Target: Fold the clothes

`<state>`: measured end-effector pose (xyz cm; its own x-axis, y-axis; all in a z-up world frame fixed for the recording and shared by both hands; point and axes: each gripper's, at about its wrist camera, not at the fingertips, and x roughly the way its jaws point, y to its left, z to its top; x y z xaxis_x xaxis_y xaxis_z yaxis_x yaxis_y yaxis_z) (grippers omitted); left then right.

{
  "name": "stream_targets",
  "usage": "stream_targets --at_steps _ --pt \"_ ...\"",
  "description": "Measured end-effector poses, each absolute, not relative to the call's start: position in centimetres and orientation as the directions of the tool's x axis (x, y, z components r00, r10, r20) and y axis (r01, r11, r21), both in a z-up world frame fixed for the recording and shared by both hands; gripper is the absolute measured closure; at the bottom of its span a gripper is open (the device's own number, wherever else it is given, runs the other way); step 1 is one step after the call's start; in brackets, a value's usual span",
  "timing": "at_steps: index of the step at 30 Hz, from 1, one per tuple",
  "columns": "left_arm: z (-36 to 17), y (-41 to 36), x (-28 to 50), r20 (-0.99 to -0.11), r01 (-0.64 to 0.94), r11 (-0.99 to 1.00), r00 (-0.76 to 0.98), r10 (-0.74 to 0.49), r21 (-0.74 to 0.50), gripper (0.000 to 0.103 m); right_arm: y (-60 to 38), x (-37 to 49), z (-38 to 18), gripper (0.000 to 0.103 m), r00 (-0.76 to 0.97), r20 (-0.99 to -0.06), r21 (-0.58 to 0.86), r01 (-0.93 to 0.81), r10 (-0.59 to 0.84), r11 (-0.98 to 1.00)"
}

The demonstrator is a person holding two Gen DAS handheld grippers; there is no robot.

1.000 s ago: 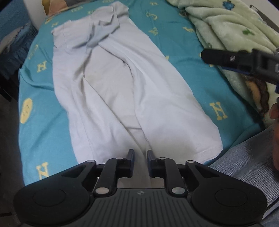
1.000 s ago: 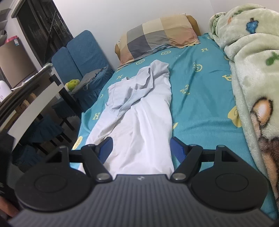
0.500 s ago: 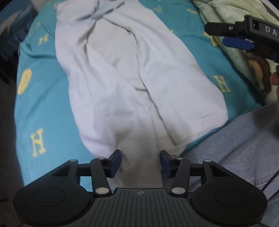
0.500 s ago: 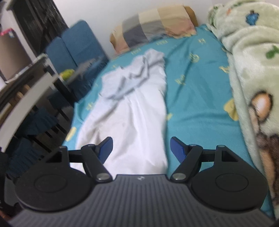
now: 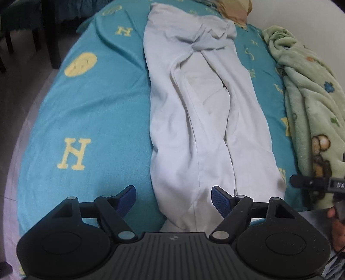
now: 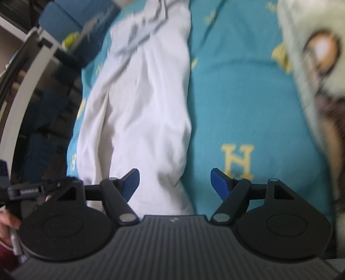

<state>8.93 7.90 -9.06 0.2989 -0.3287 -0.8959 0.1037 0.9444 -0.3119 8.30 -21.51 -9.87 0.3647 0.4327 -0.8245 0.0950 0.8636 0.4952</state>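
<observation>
A white garment (image 5: 204, 120) lies lengthwise on the teal bed sheet (image 5: 90, 107), its two long sides folded in over the middle and its far end bunched. My left gripper (image 5: 173, 199) is open and empty, its jaws wide apart over the garment's near hem. My right gripper (image 6: 174, 182) is open and empty, low over the garment's near right corner (image 6: 138, 120). That view is blurred. The right gripper also shows at the right edge of the left wrist view (image 5: 310, 183).
A green fleece blanket (image 5: 310, 90) with a bear print lies bunched along the bed's right side. A pillow (image 5: 235, 8) is at the head. Blue chairs (image 6: 73, 23) and a dark desk (image 6: 32, 69) stand left of the bed.
My left gripper has let go of the garment's hem, opened wide and swung left. My right gripper has dropped low toward the garment's near right corner.
</observation>
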Motion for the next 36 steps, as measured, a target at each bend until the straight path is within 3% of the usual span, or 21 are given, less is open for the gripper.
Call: stream_targets --at_steps 7,8,10,13,15,16,17,19,25,36 --pt "-12.3 6.4 10.0 -0.938 0.124 0.945 0.135 -0.318 -0.302 0.024 -17.4 9.2 -11.4 0.027 0.228 -0.888 0.407 -0.019 0.400 0.913" --pt "-12.3 6.2 10.0 -0.939 0.133 0.944 0.131 -0.318 -0.301 0.025 -16.9 9.1 -11.4 0.031 0.227 -0.891 0.395 -0.039 0.393 0.918" --pt "-12.1 5.9 9.7 -0.939 0.151 0.942 0.126 -0.320 -0.301 0.033 -16.2 8.7 -11.2 0.044 0.231 -0.897 0.372 -0.068 0.377 0.926" --pt "-12.0 5.7 9.3 -0.936 0.165 0.934 0.109 -0.335 -0.316 0.060 -15.6 7.9 -10.6 0.081 0.255 -0.904 0.333 -0.086 0.344 0.939" --pt "-11.9 5.5 9.0 -0.935 0.173 0.930 0.094 -0.343 -0.324 0.080 -15.4 7.5 -10.2 0.091 0.270 -0.900 0.328 -0.099 0.343 0.939" --pt "-11.8 5.3 8.9 -0.936 0.183 0.930 0.095 -0.339 -0.318 0.084 -15.3 7.3 -10.0 0.093 0.278 -0.896 0.329 -0.105 0.346 0.938" --pt "-11.6 5.2 8.7 -0.936 0.191 0.930 0.100 -0.338 -0.315 0.093 -15.4 7.2 -9.7 0.095 0.286 -0.891 0.337 -0.102 0.352 0.936" --pt "-10.9 5.1 8.3 -0.931 0.203 0.927 0.124 -0.343 -0.314 0.097 -15.8 7.0 -9.1 0.095 0.304 -0.879 0.359 -0.087 0.368 0.929" --pt "-5.5 7.3 6.0 -0.860 0.179 0.899 0.267 -0.436 -0.400 0.098 -17.6 6.2 -5.2 0.096 0.381 -0.814 0.451 -0.059 0.437 0.891" --pt "7.5 12.3 -1.2 -0.720 0.197 0.881 0.513 -0.467 -0.431 0.099 -21.7 0.8 3.2 0.096 0.547 -0.688 0.512 -0.099 0.477 0.853"
